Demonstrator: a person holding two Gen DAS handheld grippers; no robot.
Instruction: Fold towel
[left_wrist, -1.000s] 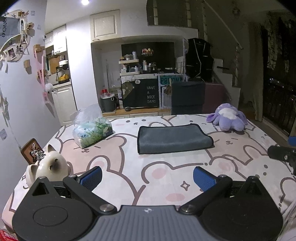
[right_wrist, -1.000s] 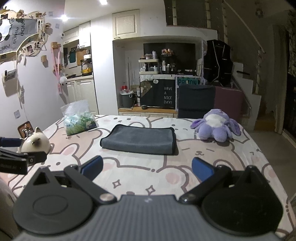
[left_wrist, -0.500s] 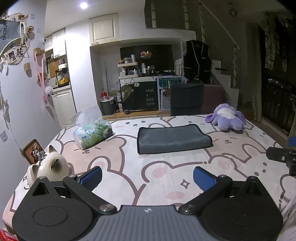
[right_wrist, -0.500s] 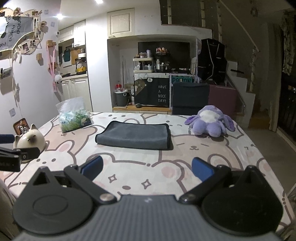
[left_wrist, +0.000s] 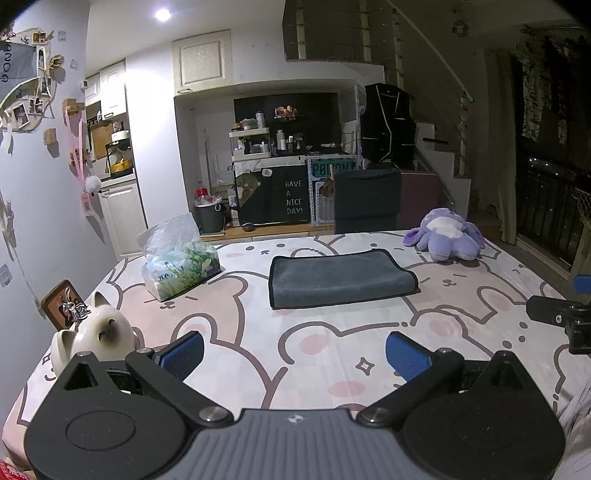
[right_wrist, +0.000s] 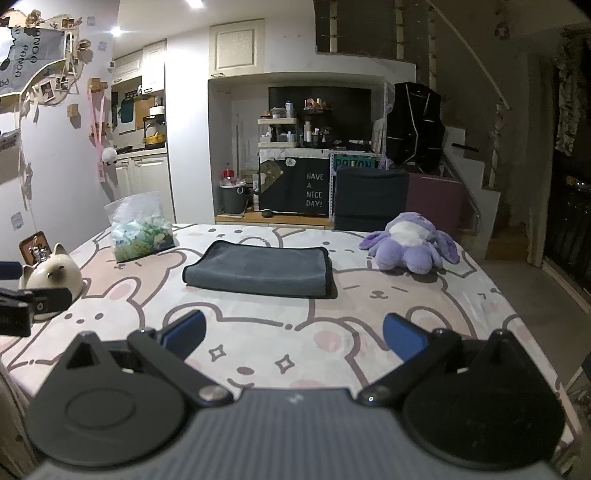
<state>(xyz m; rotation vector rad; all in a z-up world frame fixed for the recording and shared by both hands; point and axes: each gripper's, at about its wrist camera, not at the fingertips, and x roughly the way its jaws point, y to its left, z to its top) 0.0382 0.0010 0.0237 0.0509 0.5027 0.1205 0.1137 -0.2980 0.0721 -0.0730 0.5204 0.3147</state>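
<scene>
A grey towel (left_wrist: 341, 277) lies folded flat in the middle of the table with the pink bear-print cloth (left_wrist: 332, 343); it also shows in the right wrist view (right_wrist: 260, 268). My left gripper (left_wrist: 293, 352) is open and empty, held above the near part of the table, well short of the towel. My right gripper (right_wrist: 293, 341) is open and empty too, also near the front edge and apart from the towel. Each gripper shows at the edge of the other's view.
A tissue pack (left_wrist: 181, 264) lies left of the towel. A white cat figurine (left_wrist: 98, 334) and a small framed picture (left_wrist: 61, 304) stand at the near left. A purple plush toy (left_wrist: 445, 240) sits at the far right. A dark chair (left_wrist: 367, 201) stands behind the table.
Both grippers have drawn back and risen slightly, so the towel looks a little farther away. Both stay open. The towel has not moved.
</scene>
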